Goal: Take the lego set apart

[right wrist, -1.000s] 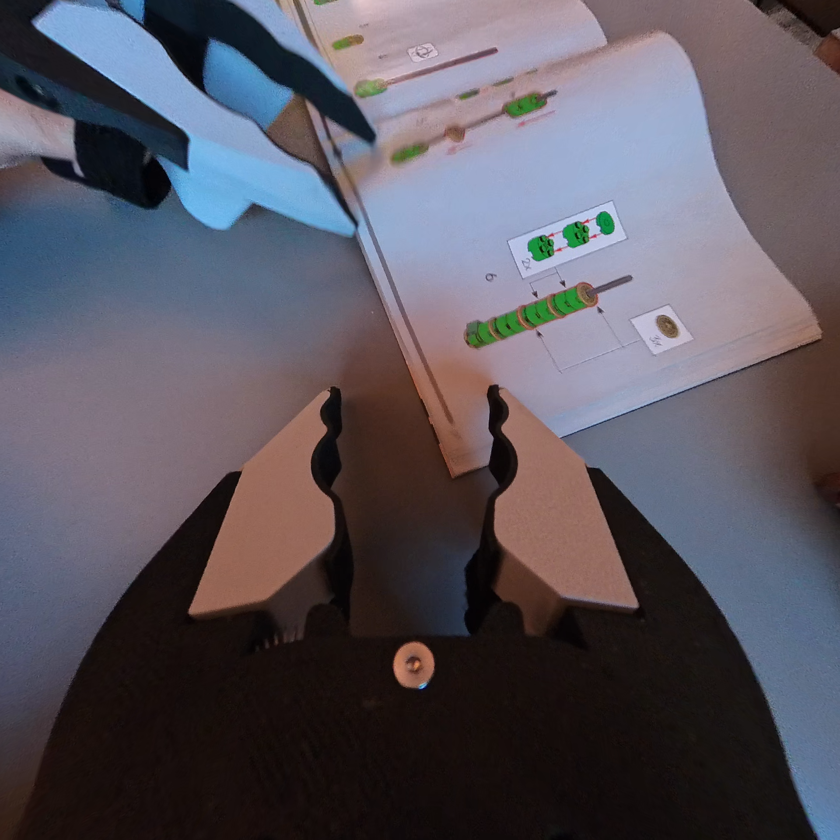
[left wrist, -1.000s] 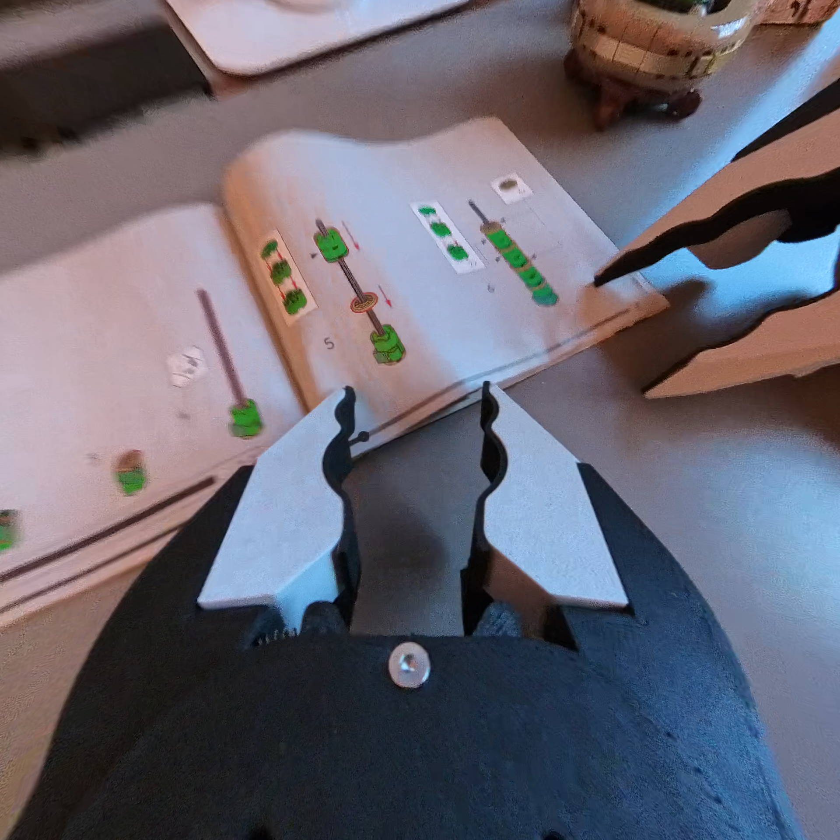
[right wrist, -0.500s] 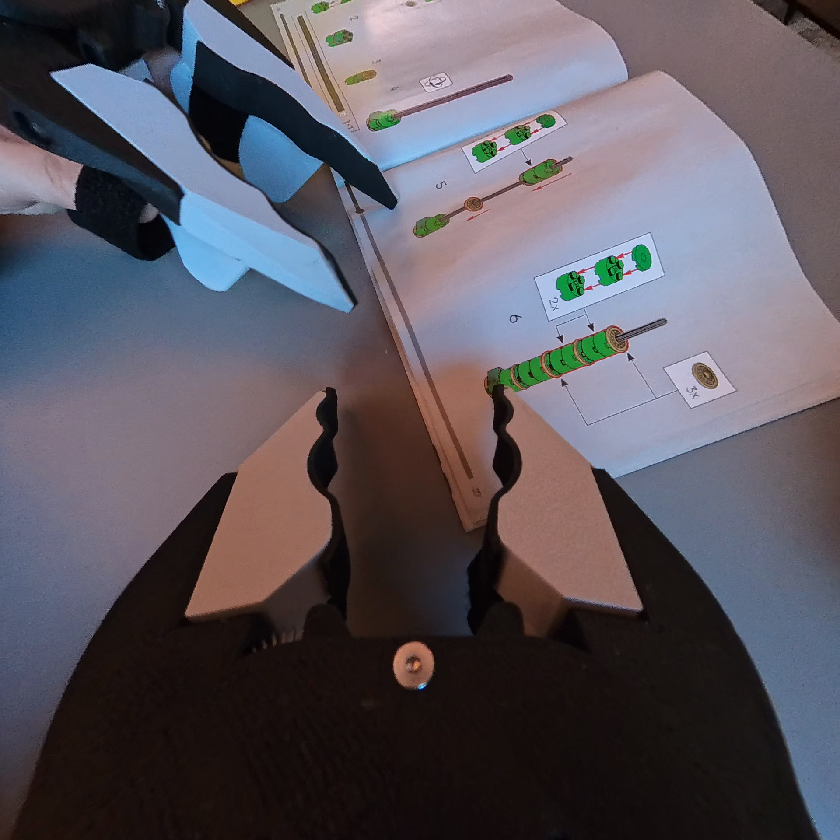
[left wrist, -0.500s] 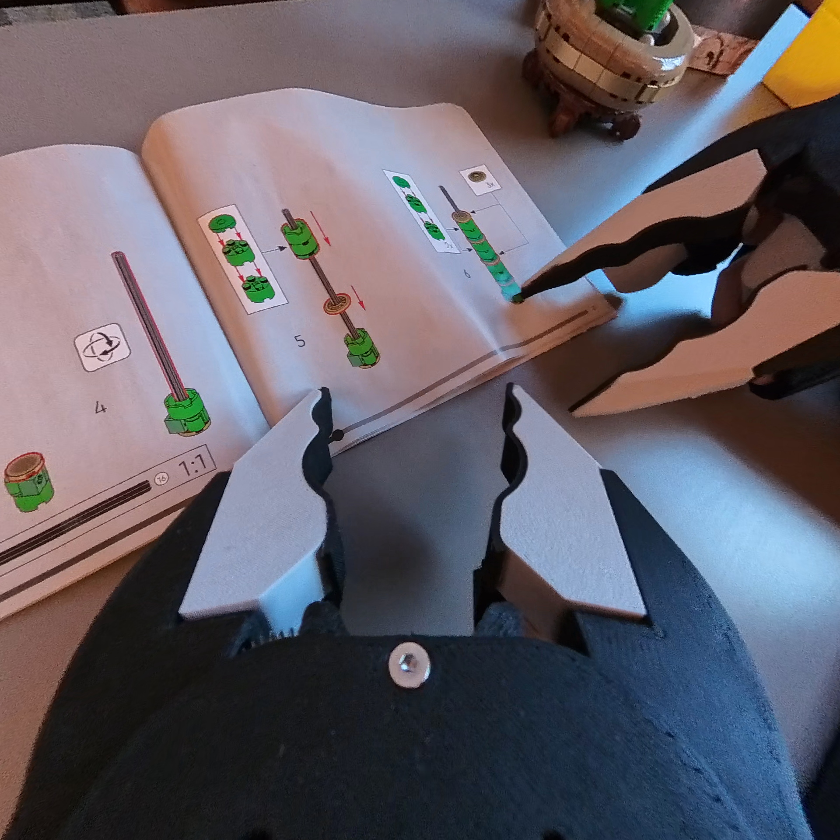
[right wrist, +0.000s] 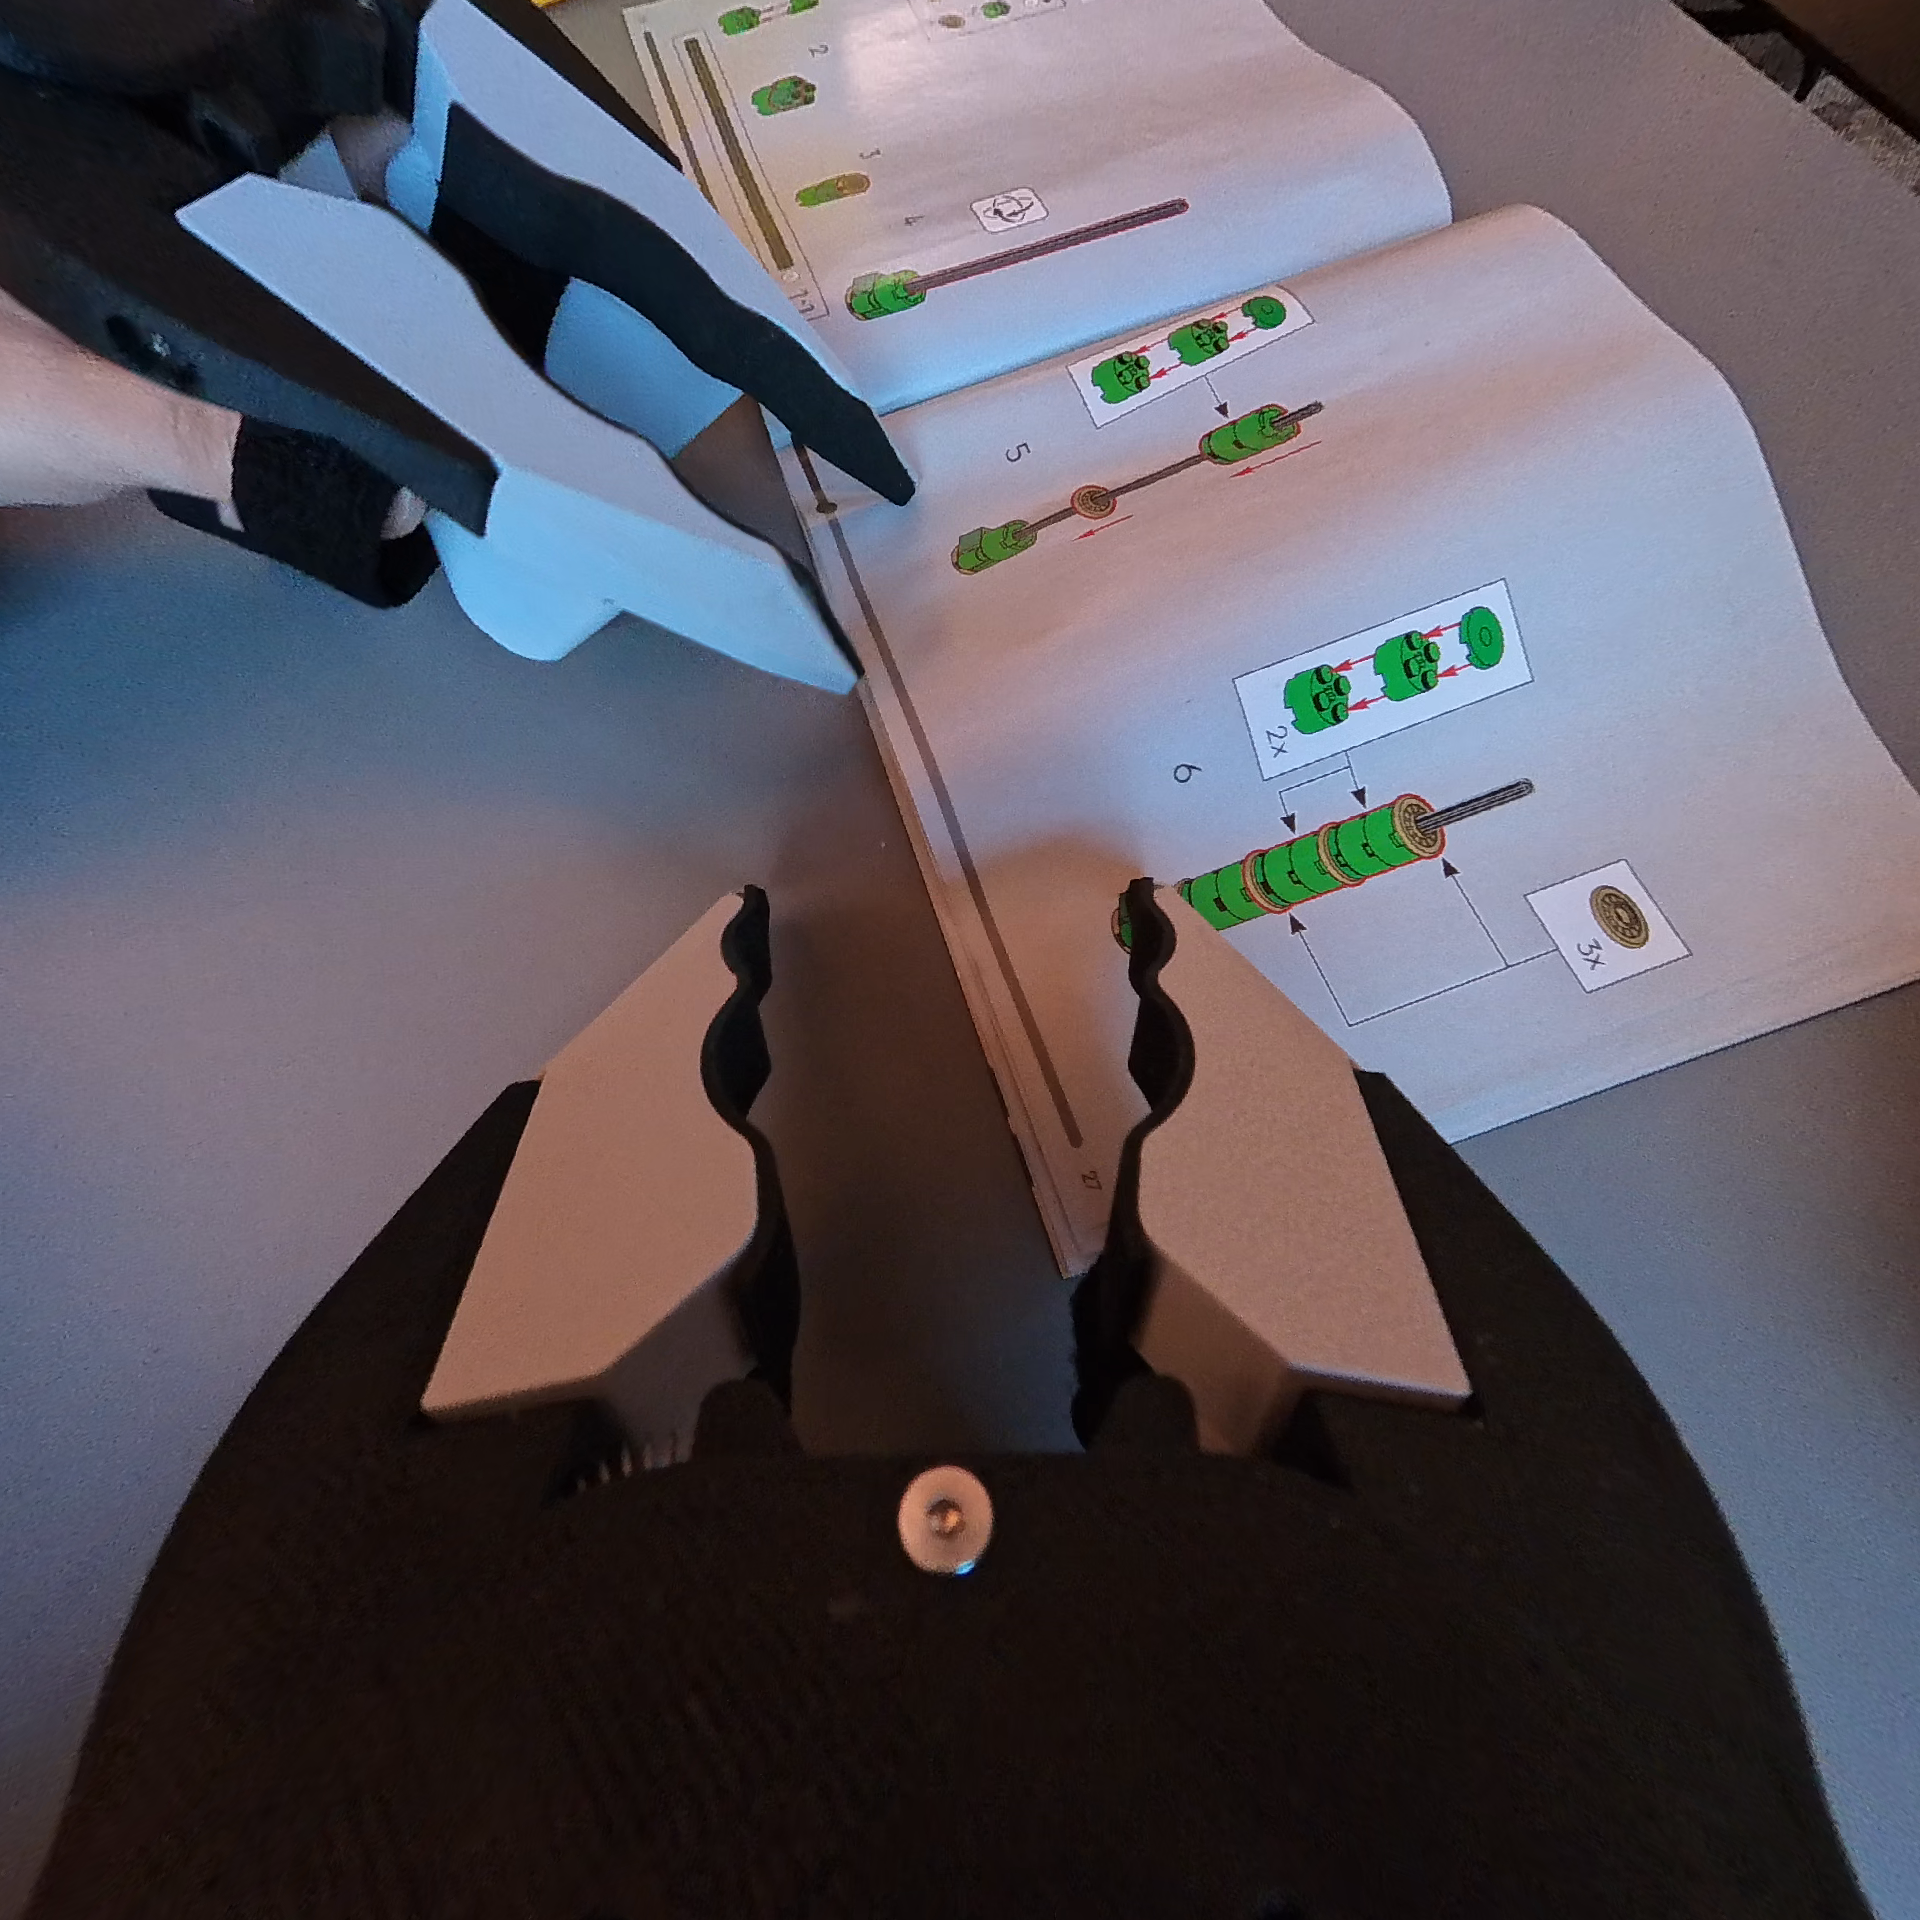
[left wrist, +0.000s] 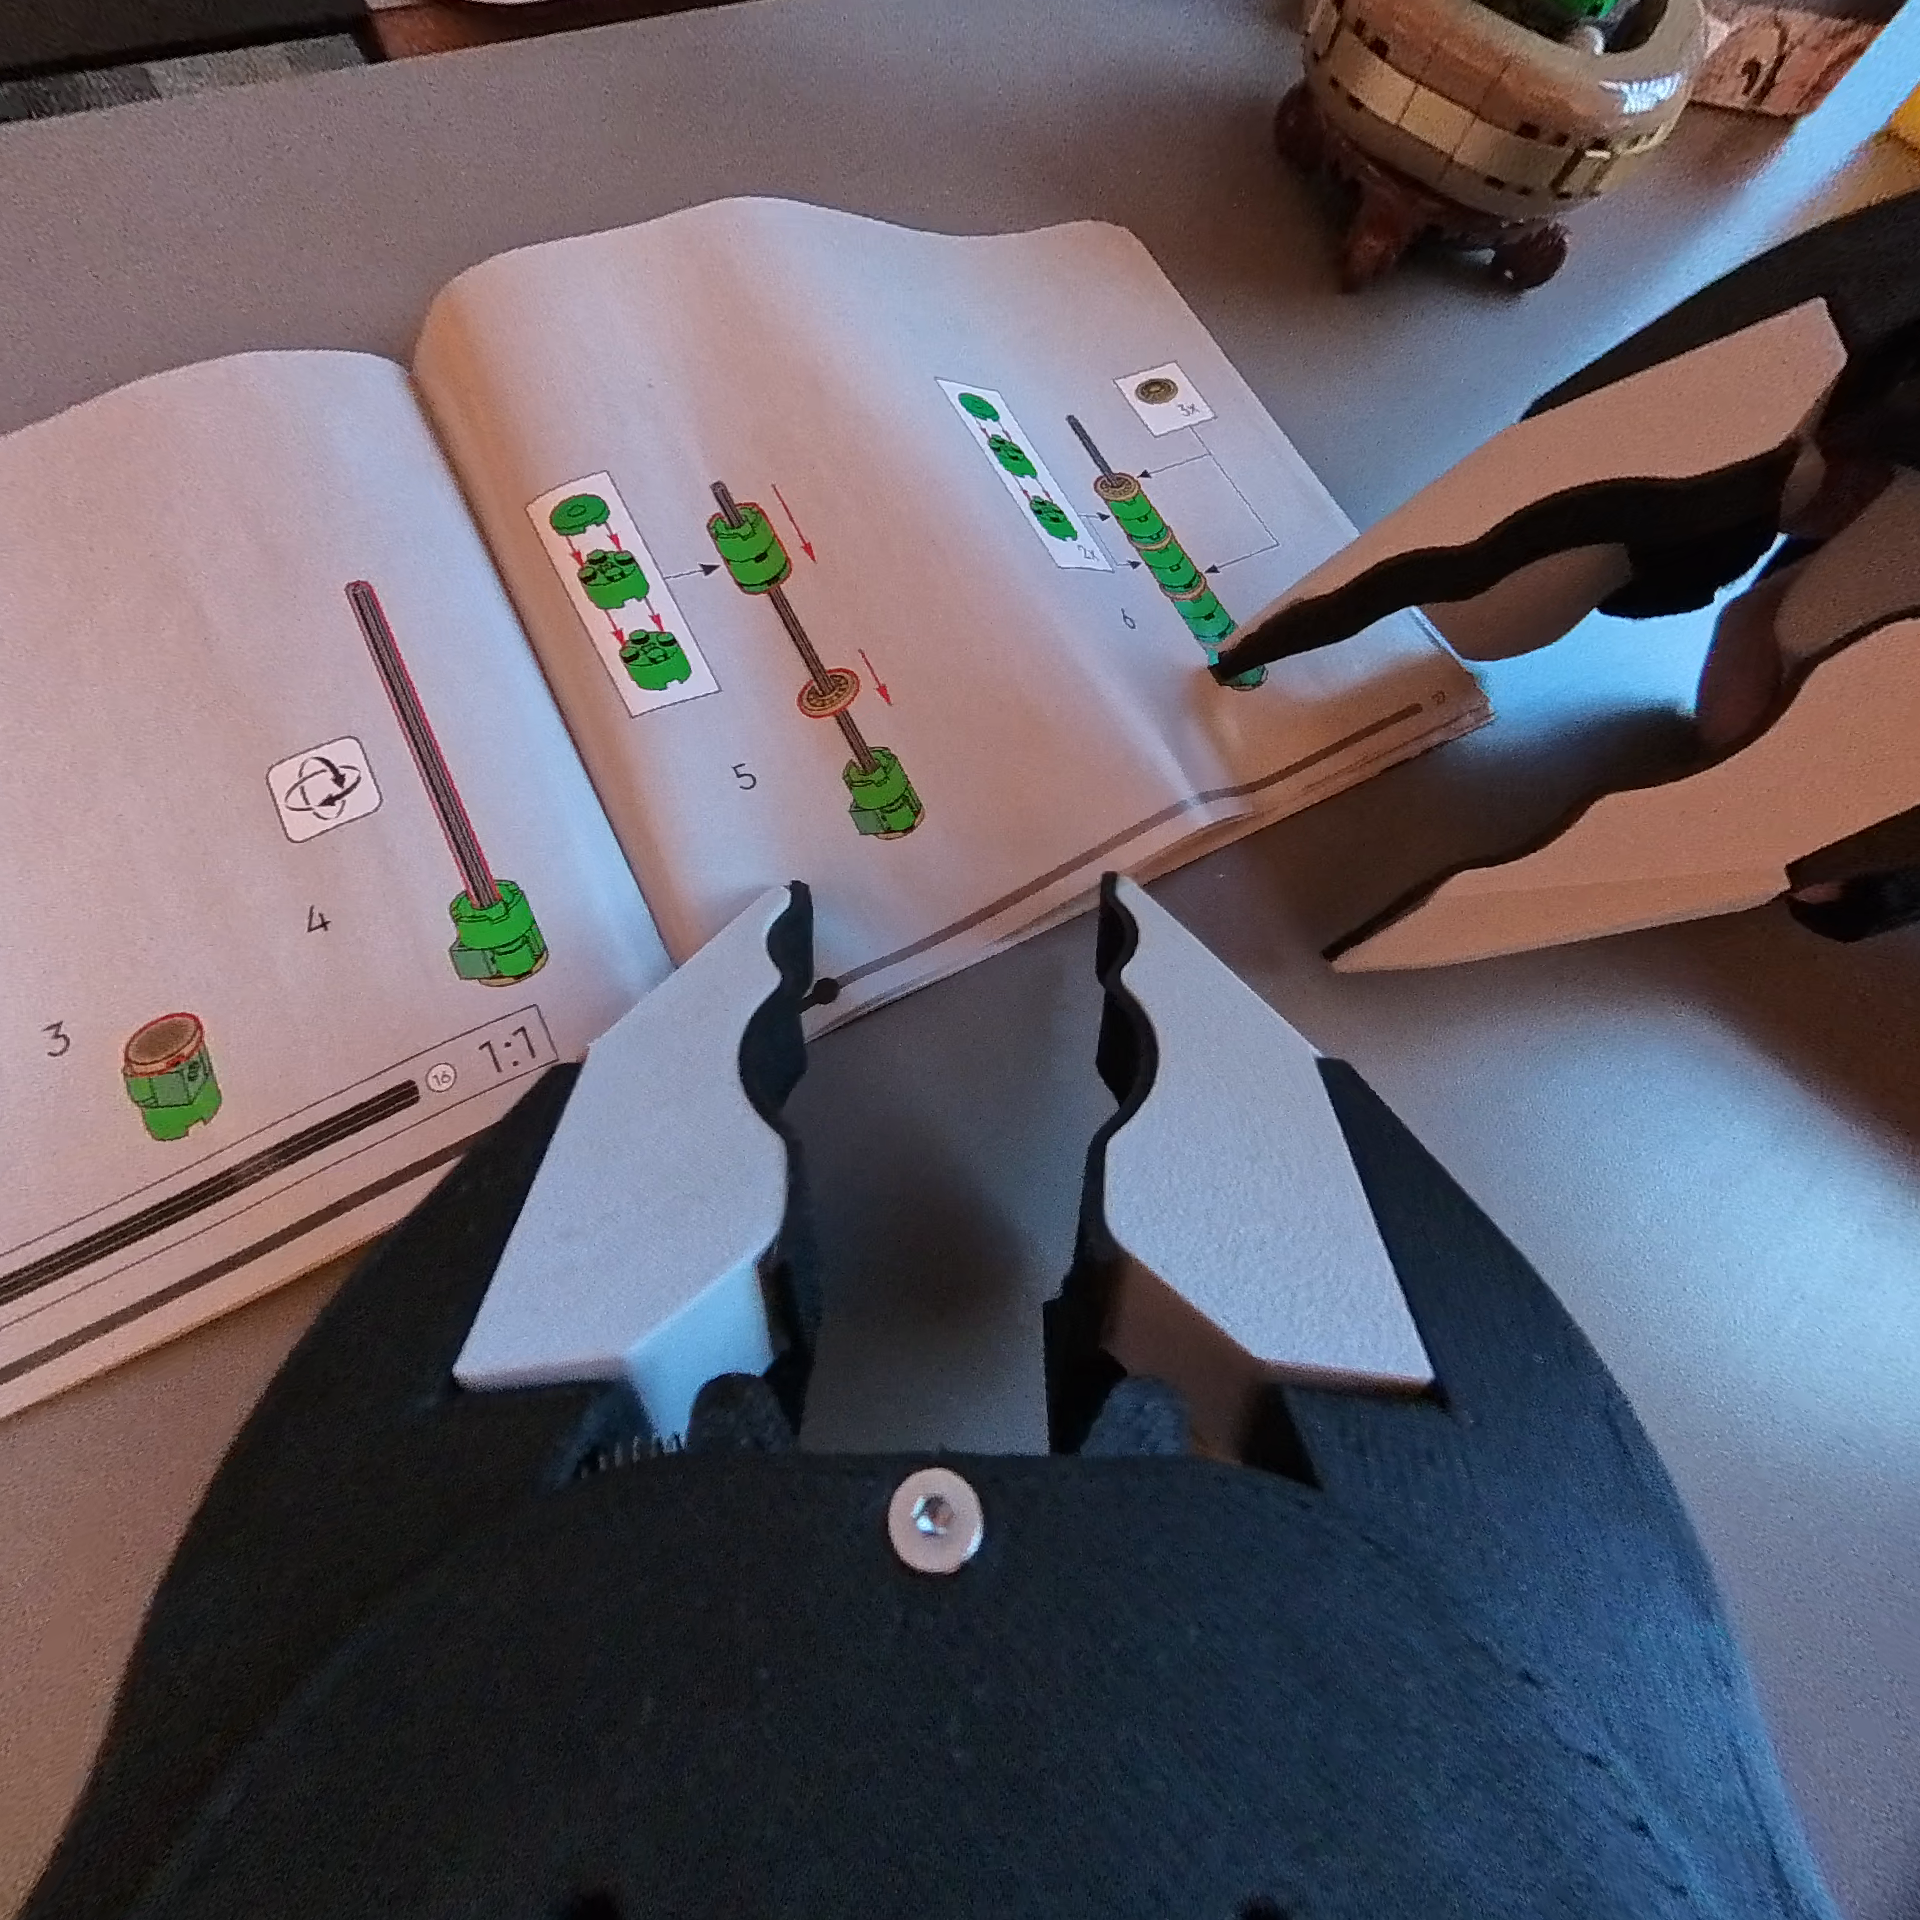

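Observation:
The lego set is a round tan pot on brown feet, with green parts at its top, at the far right in the left wrist view. My left gripper is open and empty, low over the near edge of an open instruction booklet. My right gripper is open and empty at the booklet's right corner, one fingertip on the page. The right gripper also shows in the left wrist view. The left gripper also shows in the right wrist view. The lego set is out of the right wrist view.
The grey table bears everything. The booklet covers its left and middle. A yellow object and a tan patterned piece lie beside the pot at the far right. A hand holds the left gripper. From the right gripper's tips to the tan patterned piece is close to 35 centimeters.
The right gripper has moved forward until one fingertip rests on the booklet's right page. The left gripper's view has steadied over the booklet's near edge, and its jaws stand slightly narrower than half a second ago.

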A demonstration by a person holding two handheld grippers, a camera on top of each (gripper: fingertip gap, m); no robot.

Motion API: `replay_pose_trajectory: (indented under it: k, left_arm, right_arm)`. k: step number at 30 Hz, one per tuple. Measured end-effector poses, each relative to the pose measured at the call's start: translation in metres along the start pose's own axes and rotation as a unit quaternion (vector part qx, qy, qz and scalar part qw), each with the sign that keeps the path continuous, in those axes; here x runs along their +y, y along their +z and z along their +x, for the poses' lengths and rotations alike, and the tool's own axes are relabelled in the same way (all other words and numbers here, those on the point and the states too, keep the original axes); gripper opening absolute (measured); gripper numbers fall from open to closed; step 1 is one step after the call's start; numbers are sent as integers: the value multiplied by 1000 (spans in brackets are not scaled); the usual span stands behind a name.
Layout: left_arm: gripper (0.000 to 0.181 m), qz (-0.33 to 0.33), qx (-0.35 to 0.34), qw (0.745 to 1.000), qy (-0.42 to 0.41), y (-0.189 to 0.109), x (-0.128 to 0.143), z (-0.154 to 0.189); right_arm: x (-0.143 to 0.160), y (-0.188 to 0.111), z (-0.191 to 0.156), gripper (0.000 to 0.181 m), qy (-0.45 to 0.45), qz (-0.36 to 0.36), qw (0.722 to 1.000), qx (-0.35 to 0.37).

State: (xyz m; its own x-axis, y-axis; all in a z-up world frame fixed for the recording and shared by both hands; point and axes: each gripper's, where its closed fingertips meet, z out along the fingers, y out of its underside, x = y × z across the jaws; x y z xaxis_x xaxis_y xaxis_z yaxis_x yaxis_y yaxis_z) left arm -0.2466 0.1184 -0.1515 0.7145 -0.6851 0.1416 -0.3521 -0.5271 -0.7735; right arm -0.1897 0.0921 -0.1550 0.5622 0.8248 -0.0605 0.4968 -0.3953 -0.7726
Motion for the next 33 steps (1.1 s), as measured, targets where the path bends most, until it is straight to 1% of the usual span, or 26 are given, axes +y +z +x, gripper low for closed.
replay_pose_trajectory:
  k: [3,8,11,13,15,20,22,28,33]
  left_arm:
    - [52,4,11,1000,-20,-1,-1,-1]
    - [60,0,17,1000,0,-1,0,3]
    - [56,-2,-2,1000,12,0,1,1]
    - [49,-2,-16,1000,11,0,1,-3]
    - [46,-2,-18,1000,7,0,1,-4]
    - [63,-2,8,1000,16,-1,1,5]
    - [66,-4,8,1000,24,0,2,6]
    - [66,-20,-26,997,76,2,6,5]
    - [62,-16,-32,997,65,2,5,3]
  right_arm:
    - [1,0,-1,71,-6,-2,1000,1]
    - [0,0,-1,71,-5,-1,1000,0]
    - [0,0,-1,71,-4,0,1000,-1]
    - [0,0,-1,71,-4,0,1000,-1]
    - [0,0,-1,71,-3,0,1000,-1]
    - [0,0,-1,71,0,1,1000,-3]
    - [0,0,-1,70,1,1,1000,-2]
    - [0,0,-1,70,1,1,1000,-2]
    - [0,0,-1,71,0,1,1000,-2]
